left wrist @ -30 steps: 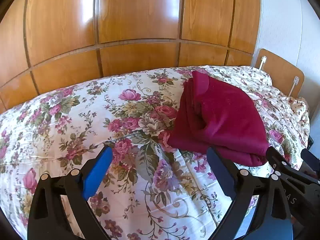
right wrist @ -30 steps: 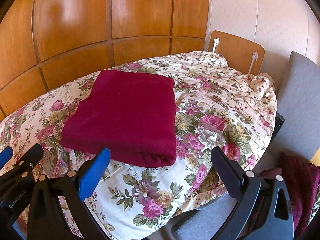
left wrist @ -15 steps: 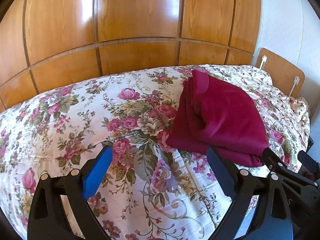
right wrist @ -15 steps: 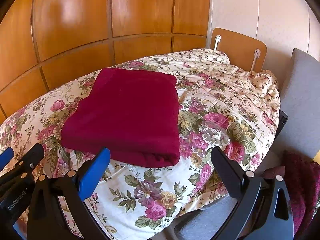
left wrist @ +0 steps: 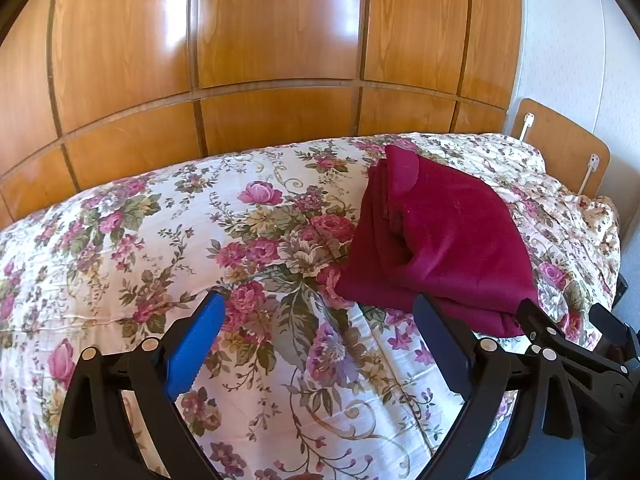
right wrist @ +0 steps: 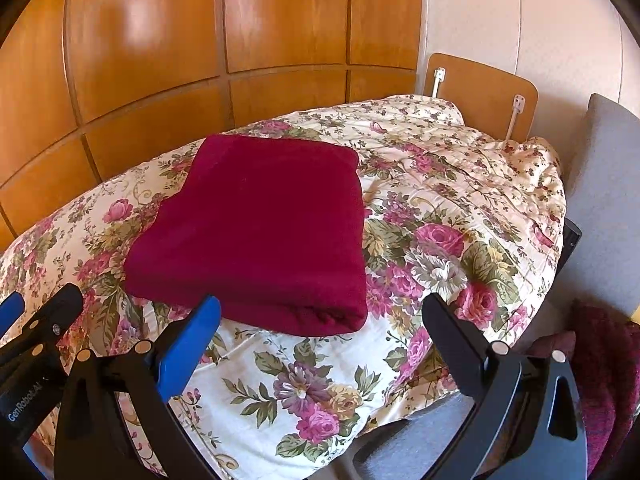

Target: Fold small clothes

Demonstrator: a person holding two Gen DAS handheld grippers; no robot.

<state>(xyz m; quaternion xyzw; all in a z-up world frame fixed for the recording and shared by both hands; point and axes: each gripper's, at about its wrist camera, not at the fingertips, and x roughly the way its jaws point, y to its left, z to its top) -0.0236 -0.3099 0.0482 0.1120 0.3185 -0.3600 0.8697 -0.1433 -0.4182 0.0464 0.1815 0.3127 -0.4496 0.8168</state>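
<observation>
A dark red garment (left wrist: 436,240) (right wrist: 260,224) lies folded into a thick rectangle on the floral bedspread (left wrist: 200,232) (right wrist: 460,184). My left gripper (left wrist: 320,312) is open with nothing between its fingers, just short of the garment's near left corner. My right gripper (right wrist: 324,316) is also open and holds nothing; it hovers in front of the garment's near folded edge. The right gripper's black frame (left wrist: 576,344) shows at the right edge of the left wrist view, and the left gripper's frame (right wrist: 36,332) at the left edge of the right wrist view.
Glossy wooden wardrobe panels (left wrist: 280,60) rise behind the bed. A wooden headboard (right wrist: 484,92) stands at the far right. A grey chair (right wrist: 604,200) sits beside the bed, with more dark red cloth (right wrist: 608,368) on it.
Both grippers have drawn back slightly from the folded garment, which has not moved. Both stay open.
</observation>
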